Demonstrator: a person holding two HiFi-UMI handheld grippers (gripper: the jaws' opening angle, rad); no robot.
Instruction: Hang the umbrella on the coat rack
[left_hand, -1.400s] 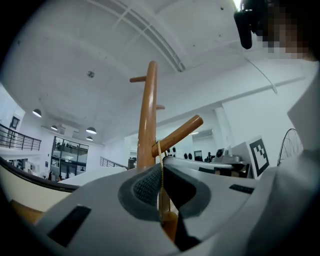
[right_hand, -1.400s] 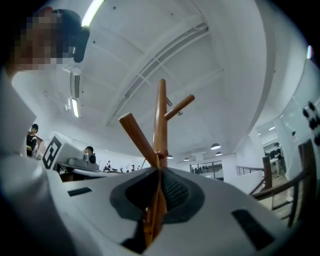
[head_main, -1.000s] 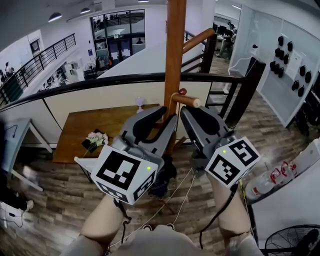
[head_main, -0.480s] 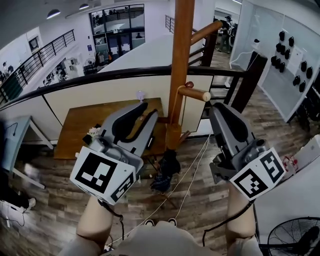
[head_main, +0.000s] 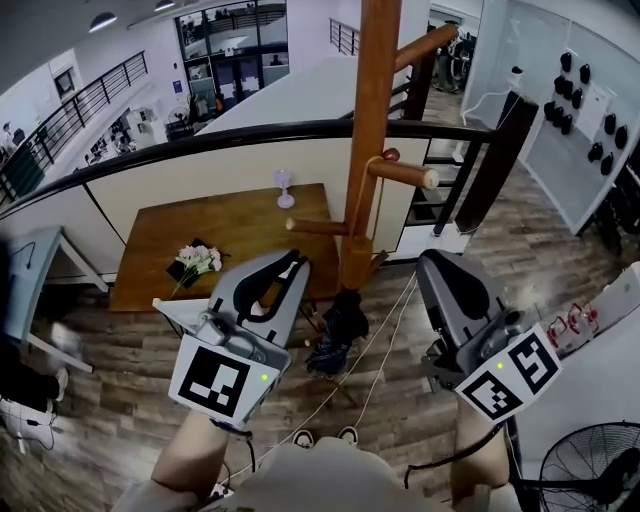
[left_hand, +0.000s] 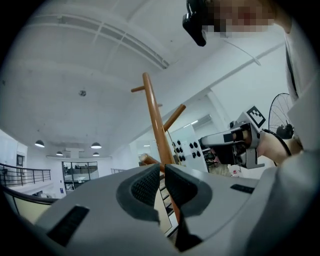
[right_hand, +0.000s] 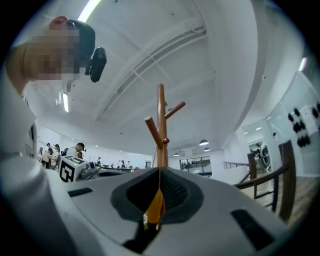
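Observation:
The wooden coat rack (head_main: 371, 120) stands just ahead of me. A dark folded umbrella (head_main: 340, 318) hangs against its pole, its thin curved handle with a reddish tip (head_main: 391, 155) hooked over a peg (head_main: 404, 174). My left gripper (head_main: 294, 263) is below and left of the rack, shut and empty. My right gripper (head_main: 438, 262) is to the right of the umbrella, shut and empty, clear of it. In the left gripper view the rack (left_hand: 154, 117) rises behind the left gripper (left_hand: 163, 171). In the right gripper view the rack (right_hand: 161, 125) shows above the right gripper (right_hand: 159, 172).
A wooden table (head_main: 225, 235) with a flower bunch (head_main: 197, 260) and a small purple fan (head_main: 284, 185) stands behind a dark railing (head_main: 200, 145). White cords (head_main: 372, 355) cross the wood floor. A floor fan (head_main: 590, 470) is at the lower right.
Both grippers have drawn back and down from the rack and spread apart. The umbrella stays hanging on the peg.

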